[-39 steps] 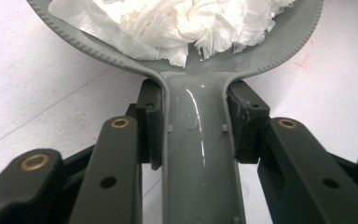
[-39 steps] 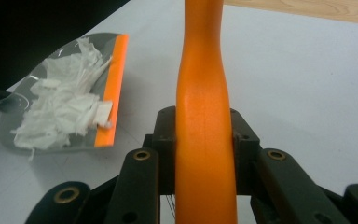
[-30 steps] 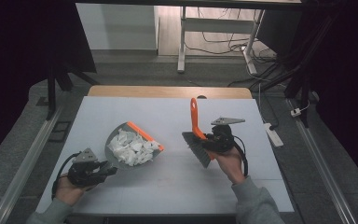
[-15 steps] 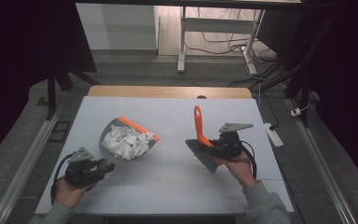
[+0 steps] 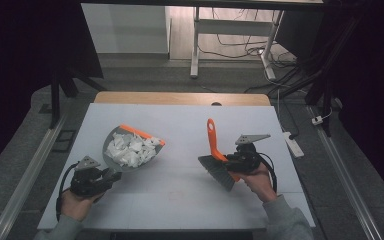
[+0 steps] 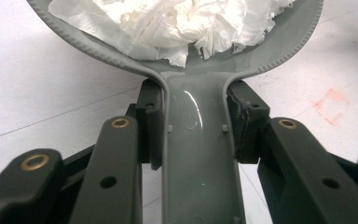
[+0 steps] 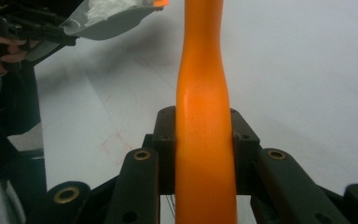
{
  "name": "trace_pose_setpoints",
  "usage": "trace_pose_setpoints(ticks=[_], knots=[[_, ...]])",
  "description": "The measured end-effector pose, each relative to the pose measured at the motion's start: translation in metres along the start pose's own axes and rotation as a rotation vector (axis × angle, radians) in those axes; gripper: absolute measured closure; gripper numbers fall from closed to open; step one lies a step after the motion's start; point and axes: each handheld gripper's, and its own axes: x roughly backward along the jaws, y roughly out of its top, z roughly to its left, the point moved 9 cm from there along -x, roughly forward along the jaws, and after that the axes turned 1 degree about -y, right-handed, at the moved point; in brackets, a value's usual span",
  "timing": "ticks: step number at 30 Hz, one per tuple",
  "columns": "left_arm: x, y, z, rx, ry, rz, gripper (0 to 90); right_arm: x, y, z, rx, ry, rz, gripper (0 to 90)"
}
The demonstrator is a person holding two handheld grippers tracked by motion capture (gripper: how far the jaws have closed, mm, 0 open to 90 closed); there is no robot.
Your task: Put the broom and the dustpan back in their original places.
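A grey dustpan (image 5: pixel 111 145) with an orange front lip holds a heap of crumpled white paper (image 5: pixel 130 150). My left gripper (image 5: pixel 111 176) at the table's near left is shut on the dustpan's grey handle (image 6: pixel 200 154), both pads pressing its sides. The paper (image 6: pixel 168 23) fills the pan just past the jaws. My right gripper (image 5: pixel 226 161) at the near right is shut on the orange handle (image 7: pixel 204 126) of a small brush (image 5: pixel 217 167). The brush handle points up and away, and its dark grey bristles hang toward the table.
The white table top (image 5: pixel 180 125) has a wooden strip along its far edge. A faint red square mark (image 6: pixel 331 102) lies on the surface near the dustpan. A white power strip (image 5: pixel 293 142) sits off the right edge. Desk legs and cables stand behind the table.
The dustpan has swung, its orange lip turning from the near right toward the far side. The right hand with the brush has drifted right and slightly down.
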Motion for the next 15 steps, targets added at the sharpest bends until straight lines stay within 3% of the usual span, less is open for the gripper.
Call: trace_pose_setpoints(ticks=[7,15], knots=[[-0.003,0.001,0.005,0.018,0.044,0.001,61.9,0.000,-0.004,0.002,-0.044,0.020,0.002,70.2],[-0.008,0.001,0.015,0.069,0.094,0.002,61.9,0.004,-0.011,0.000,-0.076,0.045,0.013,70.2]])
